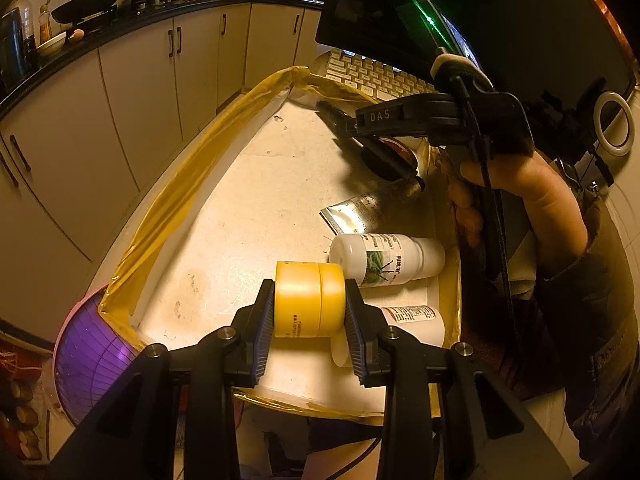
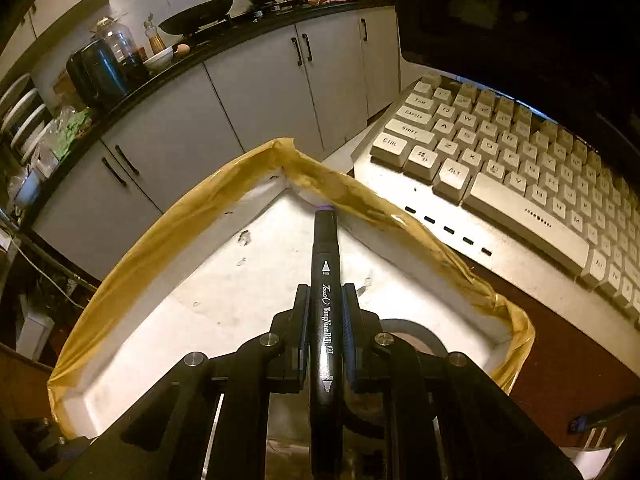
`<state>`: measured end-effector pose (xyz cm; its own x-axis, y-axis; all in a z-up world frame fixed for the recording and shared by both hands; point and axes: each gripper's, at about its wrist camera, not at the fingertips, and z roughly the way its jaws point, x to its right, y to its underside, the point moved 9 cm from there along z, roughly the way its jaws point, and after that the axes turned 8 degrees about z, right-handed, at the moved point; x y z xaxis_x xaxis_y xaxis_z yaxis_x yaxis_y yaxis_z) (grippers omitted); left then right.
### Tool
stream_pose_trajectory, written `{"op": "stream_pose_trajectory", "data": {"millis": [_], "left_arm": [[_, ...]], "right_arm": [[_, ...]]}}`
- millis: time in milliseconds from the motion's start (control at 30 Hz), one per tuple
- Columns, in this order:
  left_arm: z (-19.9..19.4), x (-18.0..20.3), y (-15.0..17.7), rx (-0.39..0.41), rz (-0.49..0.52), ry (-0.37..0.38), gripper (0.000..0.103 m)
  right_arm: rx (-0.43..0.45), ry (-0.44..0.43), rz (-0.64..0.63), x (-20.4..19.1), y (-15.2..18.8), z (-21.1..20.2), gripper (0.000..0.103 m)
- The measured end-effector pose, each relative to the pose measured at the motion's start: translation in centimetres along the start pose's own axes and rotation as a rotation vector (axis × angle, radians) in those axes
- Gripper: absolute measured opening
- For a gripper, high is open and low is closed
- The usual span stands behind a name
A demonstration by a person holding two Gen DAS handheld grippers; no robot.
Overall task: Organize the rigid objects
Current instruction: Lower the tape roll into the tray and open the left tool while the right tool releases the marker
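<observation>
Round yellow jar [image 1: 310, 300] gripped between ribbed fingers of left gripper [image 1: 310, 312], held over white foam tray [image 1: 248, 184] edged with glossy yellow tape. Slim black marker [image 2: 326, 300] clamped lengthwise in right gripper [image 2: 326, 320] above tray's far corner. White plastic bottle [image 1: 386, 258] lying in tray.

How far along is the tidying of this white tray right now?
Partway. Already lying in the white tray: a white bottle, a silver tube and a second white container. In hand: the left gripper is shut on a yellow jar, and the right gripper is shut on a black marker above the tray. Both still need setting down.
</observation>
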<state>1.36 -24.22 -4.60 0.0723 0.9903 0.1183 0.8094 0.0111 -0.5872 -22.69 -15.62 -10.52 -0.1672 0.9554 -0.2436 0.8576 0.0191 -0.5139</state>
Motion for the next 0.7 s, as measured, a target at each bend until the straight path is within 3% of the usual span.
{"op": "stream_pose_trajectory", "data": {"millis": [367,500,533,600,700], "left_arm": [[0.2,-0.2,-0.1,-0.004,-0.005,0.002,0.030],[0.2,-0.5,-0.1,-0.010,-0.024,-0.006,0.030],[0.2,-0.5,-0.2,-0.009,-0.028,-0.008,0.032],[-0.1,-0.7,-0.3,0.001,-0.040,-0.011,0.053],[-0.8,-1.0,-0.5,0.025,-0.073,-0.008,0.062]], "right_arm": [[-0.009,-0.013,0.005,-0.2,0.1,-0.5,0.014],[0.020,-0.035,0.007,-1.5,0.0,-1.4,0.042],[0.032,-0.038,0.007,-1.7,0.0,-1.8,0.042],[0.051,-0.058,0.011,-2.1,0.3,-2.8,0.042],[0.077,-0.108,0.039,-2.5,1.3,-4.7,0.048]]}}
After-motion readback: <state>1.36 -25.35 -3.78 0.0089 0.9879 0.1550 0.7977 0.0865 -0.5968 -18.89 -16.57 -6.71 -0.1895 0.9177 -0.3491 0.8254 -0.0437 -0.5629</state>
